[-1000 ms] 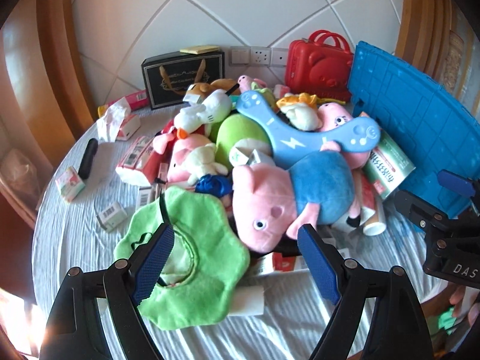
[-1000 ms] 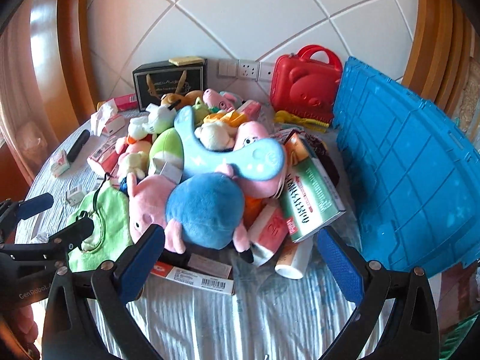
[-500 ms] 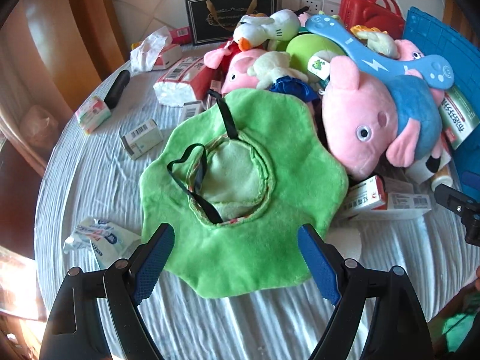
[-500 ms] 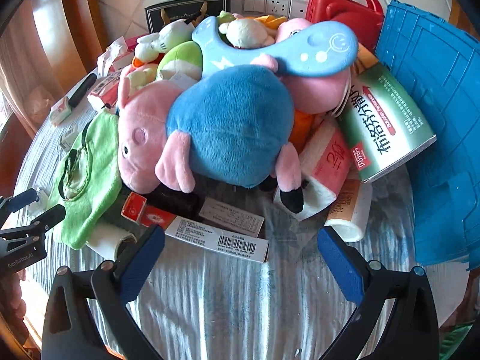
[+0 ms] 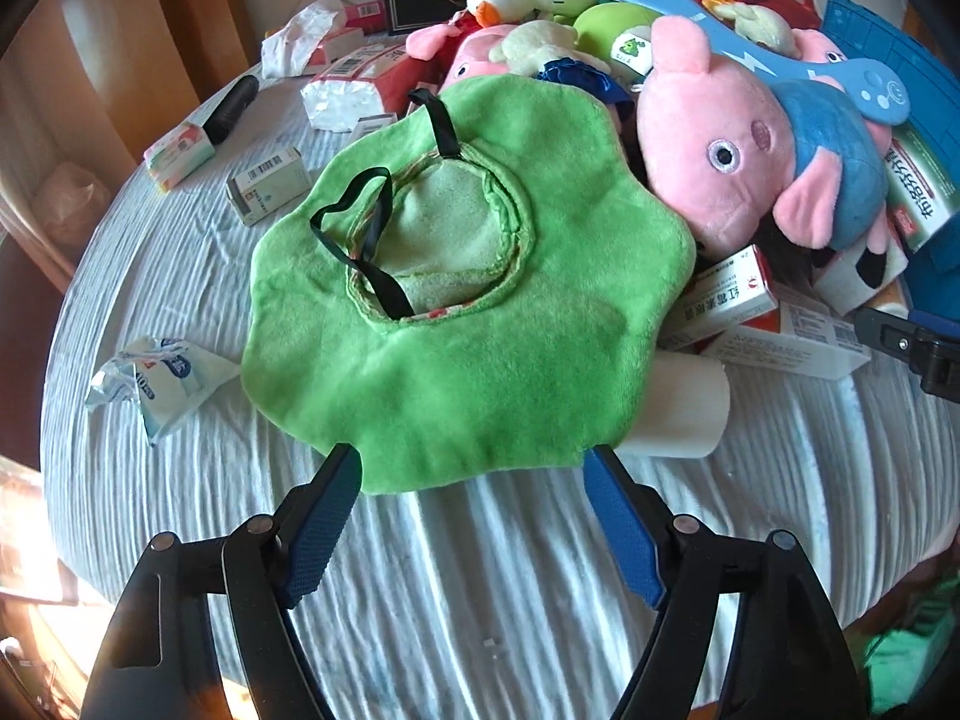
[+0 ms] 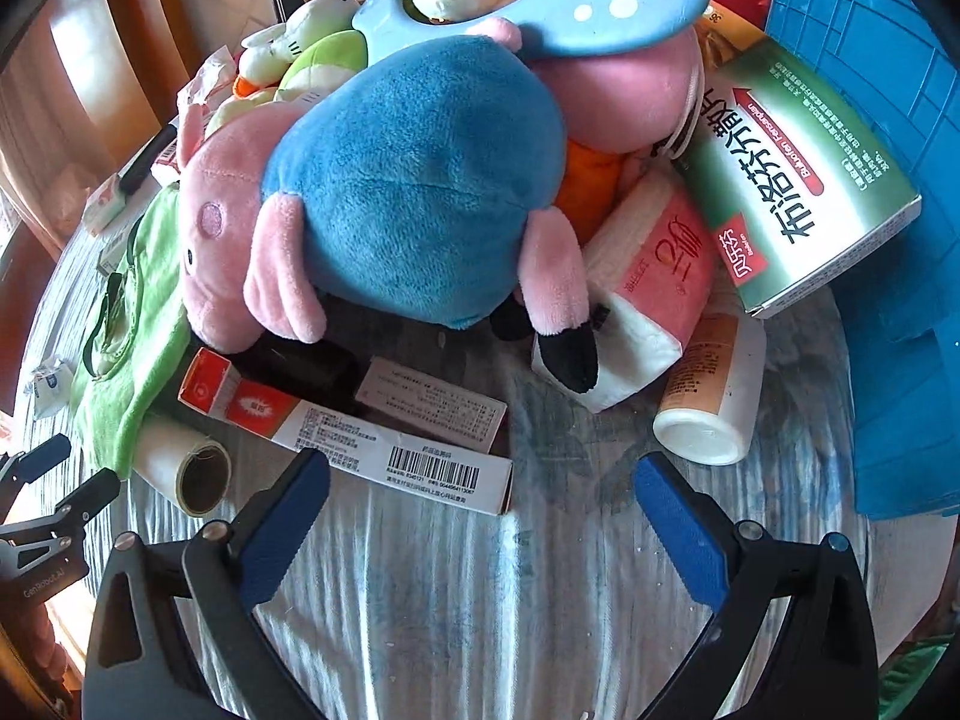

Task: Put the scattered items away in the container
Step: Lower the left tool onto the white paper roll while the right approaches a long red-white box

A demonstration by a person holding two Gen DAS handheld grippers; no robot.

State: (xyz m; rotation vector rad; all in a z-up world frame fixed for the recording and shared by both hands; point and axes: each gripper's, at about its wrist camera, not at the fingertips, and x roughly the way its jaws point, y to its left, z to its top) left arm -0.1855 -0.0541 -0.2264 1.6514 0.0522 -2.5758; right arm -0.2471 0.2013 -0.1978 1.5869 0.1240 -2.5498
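Green scalloped plush bib [image 5: 456, 324] lies flat on white tablecloth [image 5: 180, 276], against the toy pile. Left gripper [image 5: 474, 468] closing, near hem between jaws, ungripped. Right gripper [image 6: 480, 474] wide, empty, over barcoded white carton [image 6: 414, 462].

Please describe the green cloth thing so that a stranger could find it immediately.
On the round table with the white cloth, look left of the pink pig plush. The green cloth lies flat there, the only wavy-edged piece, with black straps across a round middle opening.
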